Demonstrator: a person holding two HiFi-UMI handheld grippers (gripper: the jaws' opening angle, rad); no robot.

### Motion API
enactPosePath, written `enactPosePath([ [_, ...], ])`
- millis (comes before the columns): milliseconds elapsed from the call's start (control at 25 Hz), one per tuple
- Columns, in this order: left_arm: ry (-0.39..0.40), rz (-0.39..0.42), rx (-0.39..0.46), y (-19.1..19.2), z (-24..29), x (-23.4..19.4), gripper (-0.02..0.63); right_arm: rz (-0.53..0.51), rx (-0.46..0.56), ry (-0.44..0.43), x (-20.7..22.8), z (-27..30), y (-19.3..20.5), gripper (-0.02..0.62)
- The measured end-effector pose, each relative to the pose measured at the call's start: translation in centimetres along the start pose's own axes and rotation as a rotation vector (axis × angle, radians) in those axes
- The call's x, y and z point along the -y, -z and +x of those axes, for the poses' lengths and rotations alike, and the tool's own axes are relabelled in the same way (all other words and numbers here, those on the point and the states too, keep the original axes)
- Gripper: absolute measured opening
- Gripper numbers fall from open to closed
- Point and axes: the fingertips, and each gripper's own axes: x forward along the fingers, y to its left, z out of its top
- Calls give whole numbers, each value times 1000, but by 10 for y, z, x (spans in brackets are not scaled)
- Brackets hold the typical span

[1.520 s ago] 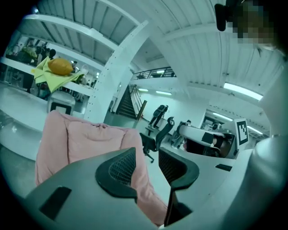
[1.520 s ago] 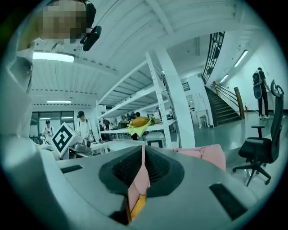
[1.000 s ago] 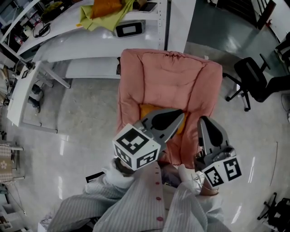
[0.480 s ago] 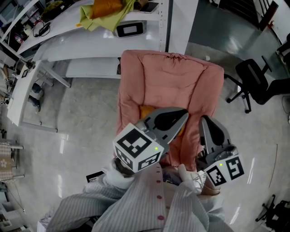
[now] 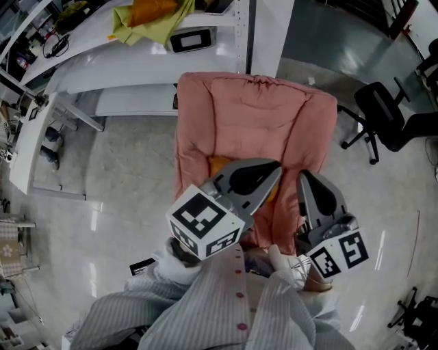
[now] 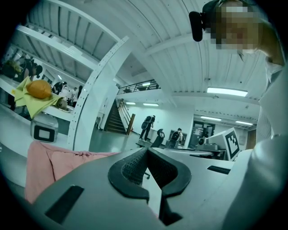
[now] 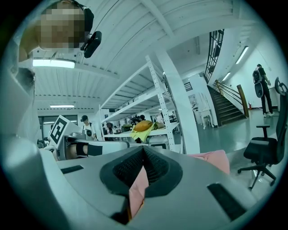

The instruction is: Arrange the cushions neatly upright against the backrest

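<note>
A pink padded armchair (image 5: 256, 119) stands below me in the head view. An orange cushion (image 5: 220, 166) lies on its seat, mostly hidden under my left gripper (image 5: 276, 167). That gripper hovers over the seat, shut and empty. My right gripper (image 5: 303, 176) hangs beside it over the chair's right armrest, also shut on nothing. In the left gripper view the jaws (image 6: 147, 149) meet at their tips, with the pink backrest (image 6: 49, 161) low at the left. In the right gripper view the closed jaws (image 7: 143, 148) show only pink fabric (image 7: 137, 188) through the gap beneath.
A white desk (image 5: 123, 65) stands behind the chair, bearing a yellow-green cloth (image 5: 133, 27) with an orange cushion (image 5: 152, 9) and a small grey device (image 5: 190, 40). A white post (image 5: 263, 34) stands beyond the backrest. A black office chair (image 5: 383, 119) is at the right.
Both grippers hold nearly the same places above the seat. The head camera has shifted slightly, so the chair and desk sit a little higher in view.
</note>
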Motion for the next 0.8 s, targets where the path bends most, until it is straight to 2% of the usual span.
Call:
enactPosePath([
  [800, -18, 15, -16, 5, -2, -7, 9, 4, -13, 3, 0, 3, 5, 12],
])
